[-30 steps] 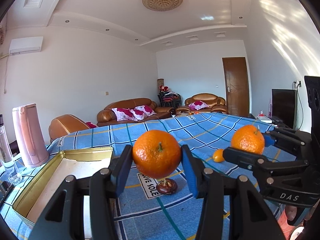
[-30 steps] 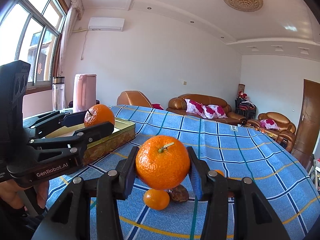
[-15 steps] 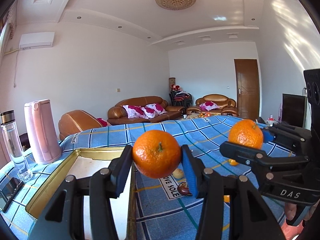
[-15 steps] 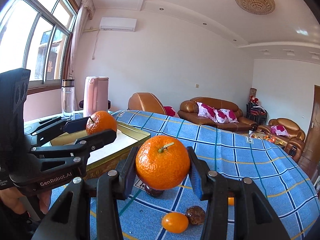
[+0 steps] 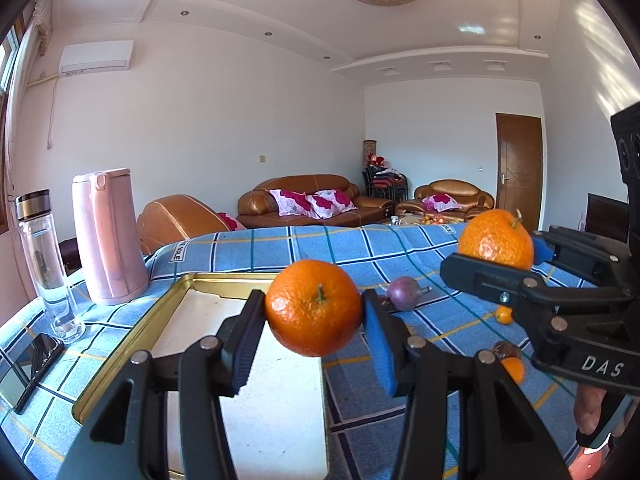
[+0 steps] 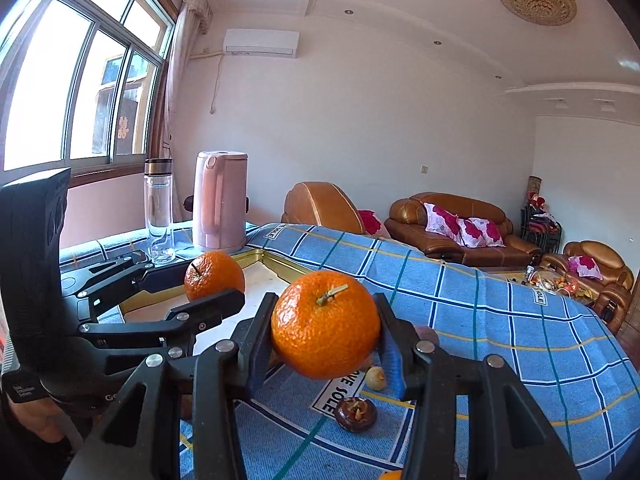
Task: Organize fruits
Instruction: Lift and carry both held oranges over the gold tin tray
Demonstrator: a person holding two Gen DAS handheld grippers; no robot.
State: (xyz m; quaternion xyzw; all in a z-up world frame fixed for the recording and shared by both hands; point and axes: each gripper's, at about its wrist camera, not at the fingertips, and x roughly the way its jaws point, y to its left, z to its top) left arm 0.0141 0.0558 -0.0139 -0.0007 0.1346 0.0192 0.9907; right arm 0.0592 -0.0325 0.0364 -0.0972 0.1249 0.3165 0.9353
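You were in the carrying step, an orange in each tool. Your left gripper [image 5: 314, 322] was clamped on one orange [image 5: 313, 307], held in the air over the near end of the gold-rimmed tray [image 5: 160, 312]. Your right gripper [image 6: 326, 334] was clamped on the other orange [image 6: 325, 323], above the blue checked cloth [image 6: 500, 320] just beside the tray's corner.

The next move, as I judged it, called for lowering the left orange onto the tray's white floor before letting go, then bringing the right one across over the rim (round fruit rolls, so set it down low).

Much was hard to read. The tray's near end ran behind the left gripper's fingers, so I couldn't tell whether anything lay there. The small fruits on the cloth, a purple one [image 5: 403, 293], a dark brown one [image 6: 355, 413] and a pale one [image 6: 375, 378], were too small to name, and others were half hidden behind the tools.
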